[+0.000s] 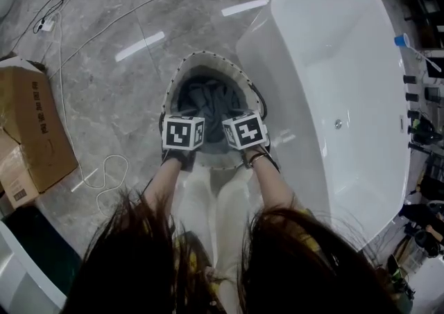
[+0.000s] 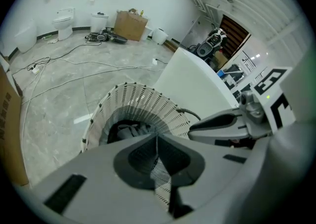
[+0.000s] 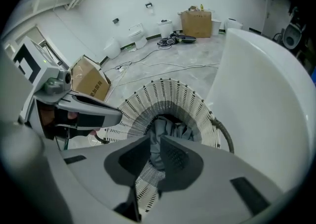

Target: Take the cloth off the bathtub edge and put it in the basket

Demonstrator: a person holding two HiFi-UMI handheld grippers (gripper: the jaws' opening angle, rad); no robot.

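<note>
A white slatted basket stands on the floor beside the white bathtub. A dark grey cloth lies bunched inside it. Both grippers hang over the basket's near rim, side by side. My left gripper is shut with nothing between its jaws; the basket and a bit of cloth show beyond it. My right gripper is shut on a fold of the grey cloth, which hangs from the jaws down into the basket. In the head view the marker cubes hide the left gripper and right gripper tips.
The bathtub wall rises close on the right of the basket. A cardboard box stands at the left, and cables trail over the grey marble floor. Toilets and more boxes line the far wall.
</note>
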